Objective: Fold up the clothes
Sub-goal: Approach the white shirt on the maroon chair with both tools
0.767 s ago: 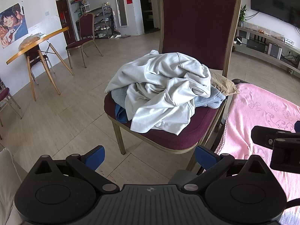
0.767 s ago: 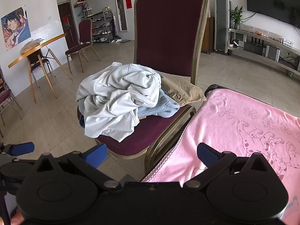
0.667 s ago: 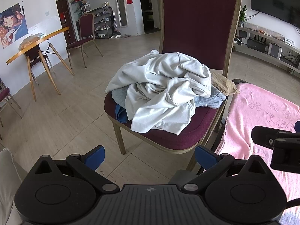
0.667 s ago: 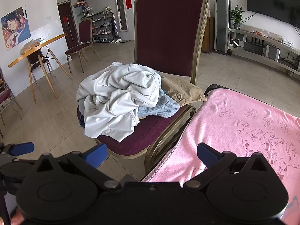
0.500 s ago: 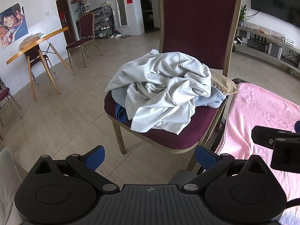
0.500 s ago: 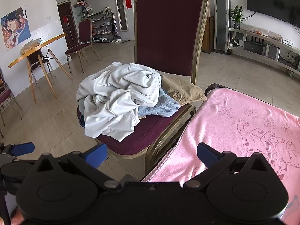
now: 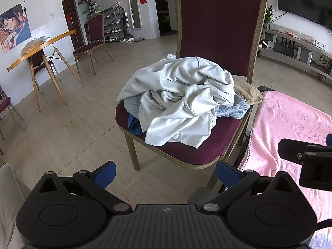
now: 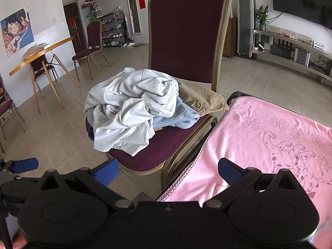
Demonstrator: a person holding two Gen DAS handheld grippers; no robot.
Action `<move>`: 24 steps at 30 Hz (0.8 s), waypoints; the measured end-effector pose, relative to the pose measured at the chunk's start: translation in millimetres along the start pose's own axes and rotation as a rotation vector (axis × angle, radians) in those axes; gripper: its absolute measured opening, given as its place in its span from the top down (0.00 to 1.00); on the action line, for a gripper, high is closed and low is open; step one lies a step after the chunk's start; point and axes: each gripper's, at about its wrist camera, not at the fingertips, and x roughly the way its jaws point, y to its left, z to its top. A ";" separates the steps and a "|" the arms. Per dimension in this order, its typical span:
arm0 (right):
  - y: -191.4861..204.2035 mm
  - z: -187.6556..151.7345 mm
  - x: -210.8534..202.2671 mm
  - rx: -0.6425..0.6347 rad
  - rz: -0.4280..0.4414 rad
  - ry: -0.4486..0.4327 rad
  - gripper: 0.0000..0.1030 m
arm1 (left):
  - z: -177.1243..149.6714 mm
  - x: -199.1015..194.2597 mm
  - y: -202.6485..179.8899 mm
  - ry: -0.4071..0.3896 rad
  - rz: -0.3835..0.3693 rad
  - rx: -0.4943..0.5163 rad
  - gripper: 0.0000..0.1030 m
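A crumpled pale grey garment [image 7: 182, 103] was piled on the seat of a maroon chair [image 7: 220, 31], topping a heap of unfolded clothes. Beneath it a light blue waffle-knit piece [image 8: 176, 118] was seen, spreading toward the right side of the seat, and a tan garment [image 8: 203, 101] was lying at the back right corner, against the chair's backrest. A darker blue edge of cloth [image 7: 133, 125] was showing under the heap at the seat's left front.

Just beside the chair, on its right, a surface covered with a pink blanket [image 8: 269, 137] printed with spotted dogs and bones was found; nothing was lying on its visible part.

The left gripper [image 7: 165, 171] was held in front of the chair, angled down toward the seat, its blue-tipped fingers [image 7: 104, 173] spread fully apart with nothing between them. The right gripper [image 8: 168, 170] was held over the near edge of the pink blanket, its fingers [image 8: 229, 171] likewise spread wide and empty. Both were well apart from the clothes.

Farther back, on the tiled floor, a wooden bench [image 7: 41, 45] on splayed legs and a second maroon chair [image 7: 93, 39] were standing by the white wall.
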 end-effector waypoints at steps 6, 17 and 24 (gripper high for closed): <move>-0.3 -2.1 -1.4 0.003 0.001 0.001 0.00 | 0.0 0.1 0.0 0.000 0.001 0.000 0.00; -0.3 -2.6 -1.3 0.007 0.004 0.001 0.00 | -1.2 -0.4 1.0 0.001 0.002 -0.001 0.00; 0.0 -1.9 0.3 0.009 0.004 0.006 0.00 | -0.5 2.5 2.1 0.005 0.003 -0.004 0.00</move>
